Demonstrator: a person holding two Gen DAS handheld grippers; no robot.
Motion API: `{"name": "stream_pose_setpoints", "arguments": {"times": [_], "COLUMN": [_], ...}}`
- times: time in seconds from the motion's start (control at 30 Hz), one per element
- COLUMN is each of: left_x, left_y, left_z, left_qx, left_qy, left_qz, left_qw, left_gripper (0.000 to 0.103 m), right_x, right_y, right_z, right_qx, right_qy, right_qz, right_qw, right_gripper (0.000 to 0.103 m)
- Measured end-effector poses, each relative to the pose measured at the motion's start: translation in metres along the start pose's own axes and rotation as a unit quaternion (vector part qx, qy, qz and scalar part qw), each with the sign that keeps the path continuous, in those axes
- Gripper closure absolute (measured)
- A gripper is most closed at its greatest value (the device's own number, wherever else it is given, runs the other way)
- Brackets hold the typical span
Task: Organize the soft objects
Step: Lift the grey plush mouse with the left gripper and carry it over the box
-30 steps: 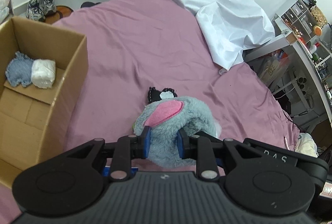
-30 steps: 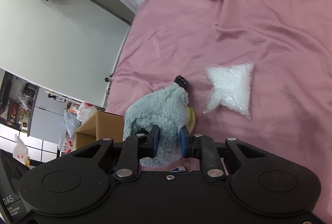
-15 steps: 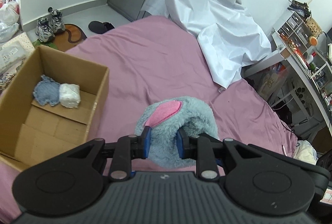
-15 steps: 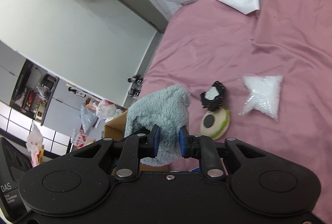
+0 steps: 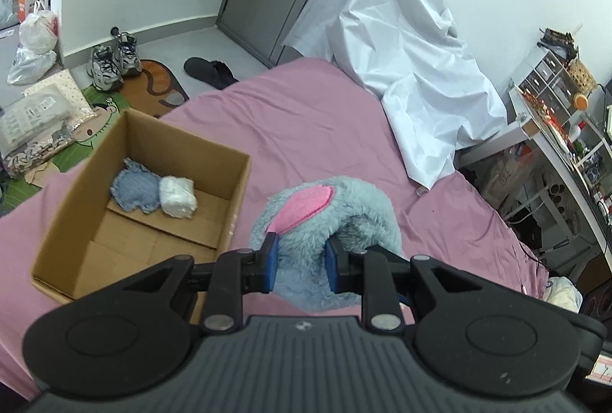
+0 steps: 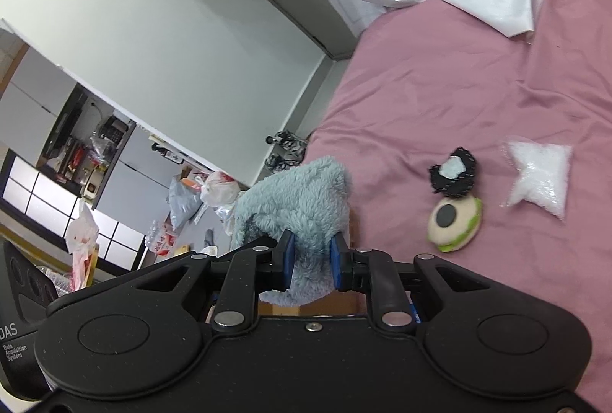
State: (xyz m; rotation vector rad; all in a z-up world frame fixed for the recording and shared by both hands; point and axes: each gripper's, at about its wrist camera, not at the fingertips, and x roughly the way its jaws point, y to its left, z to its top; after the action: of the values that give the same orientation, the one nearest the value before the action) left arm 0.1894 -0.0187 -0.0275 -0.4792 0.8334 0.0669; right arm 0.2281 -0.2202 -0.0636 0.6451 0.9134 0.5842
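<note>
Cardboard box (image 5: 237, 191) on bed (image 5: 306, 129), two soft bundles (image 5: 153, 189) inside, plush (image 5: 336, 206) just right of it.

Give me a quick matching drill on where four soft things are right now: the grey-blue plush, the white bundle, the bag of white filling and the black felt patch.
Things:
1. grey-blue plush
2. white bundle
3. bag of white filling
4. black felt patch

Places:
A. alone on the pink sheet
B. inside the cardboard box
C. clamped in both grippers
D. touching the cream and green disc

Pairs: 1-C, 2-B, 3-A, 4-D
</note>
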Motion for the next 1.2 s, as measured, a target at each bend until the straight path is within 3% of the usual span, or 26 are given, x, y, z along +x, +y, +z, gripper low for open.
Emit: {"name": "stream_pose_setpoints", "arguments": {"times": [0.47,0.63,0.87,0.9,0.97,1.2], "left_x": [-0.011,-0.007,0.000,0.002,0.005,0.018], "left_y": [0.058,0.082,0.108,0.111,0.118,0.134], "left_z": [0.012,0.013,0.011,0.011,0.011,0.013], "left_qx": [-0.042,-0.063,-0.086,-0.087,-0.090,-0.101], "left_qy": [-0.006,0.001,0.010,0.010,0.009,0.005], "left_qz": [0.013,0.017,0.021,0.025,0.037,0.059], "left_qw": [0.9990,0.9979,0.9960,0.9958,0.9952,0.9931], "left_gripper": [0.081,0.081,0.082,0.082,0.082,0.081], "right_x": [0.034,0.052,0.063,0.064,0.064,0.061], "right_y": [0.041,0.049,0.054,0.054,0.052,0.052], "right_z": [-0.018,-0.030,-0.038,-0.038,-0.037,-0.037], "right_qx": [-0.044,-0.056,-0.063,-0.062,-0.057,-0.053], "right_qy": [0.006,0.019,0.037,0.038,0.037,0.027], "right_qz": [0.022,0.020,0.015,0.013,0.005,-0.010], "right_qw": [0.999,0.998,0.997,0.997,0.998,0.998], "right_gripper": [0.083,0.076,0.074,0.072,0.059,0.053]}}
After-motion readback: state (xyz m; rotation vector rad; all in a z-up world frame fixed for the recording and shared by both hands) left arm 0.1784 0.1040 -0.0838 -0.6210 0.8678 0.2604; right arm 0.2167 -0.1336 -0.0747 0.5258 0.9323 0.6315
